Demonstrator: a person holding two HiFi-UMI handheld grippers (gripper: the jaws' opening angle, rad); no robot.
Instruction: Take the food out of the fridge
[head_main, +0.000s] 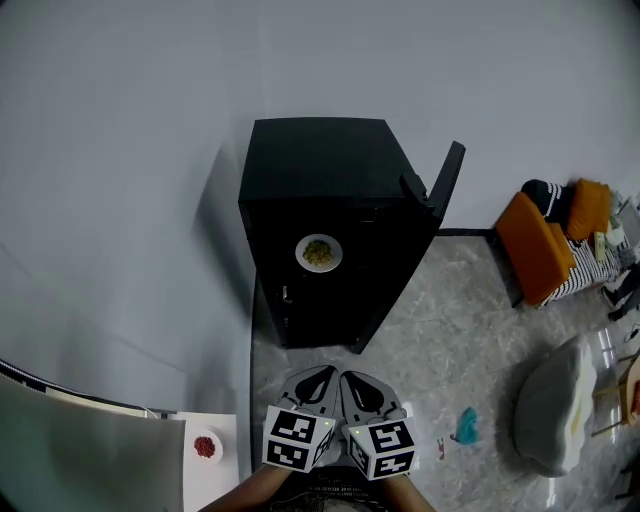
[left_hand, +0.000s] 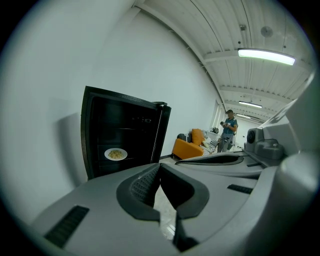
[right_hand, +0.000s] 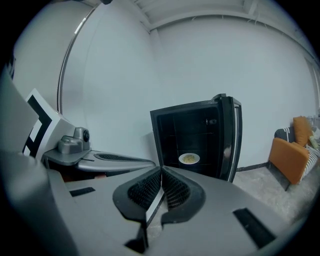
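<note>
Left gripper (head_main: 318, 376) and right gripper (head_main: 356, 378) are held side by side in front of the fridge (head_main: 320, 190), well apart from it, both aimed at its open front. In the left gripper view, the left gripper (left_hand: 160, 168) has its jaws brought fully together with nothing between them. The right gripper view shows the same of the right gripper (right_hand: 161, 170): its ribbed pads meet at the tips and grip nothing.

The fridge is a small black one that stands on the marbled floor (head_main: 420, 320), its back to the pale wall (head_main: 150, 150). Its door (head_main: 446, 178) is swung wide open. Inside the fridge, on a middle shelf, a white plate of food (head_main: 319, 253) lies flat with a yellowish heap on it; both gripper views look straight at it.

Out past the fridge's door side stands an orange armchair (head_main: 535, 245), and in the left gripper view a person (left_hand: 229, 131) stands beyond that chair. A teal scrap (head_main: 466, 427) lies on the floor in front of the fridge, toward the door side. On the opposite side from the door, a small dish (head_main: 205, 447) of something red sits on a white surface (head_main: 225, 470).
</note>
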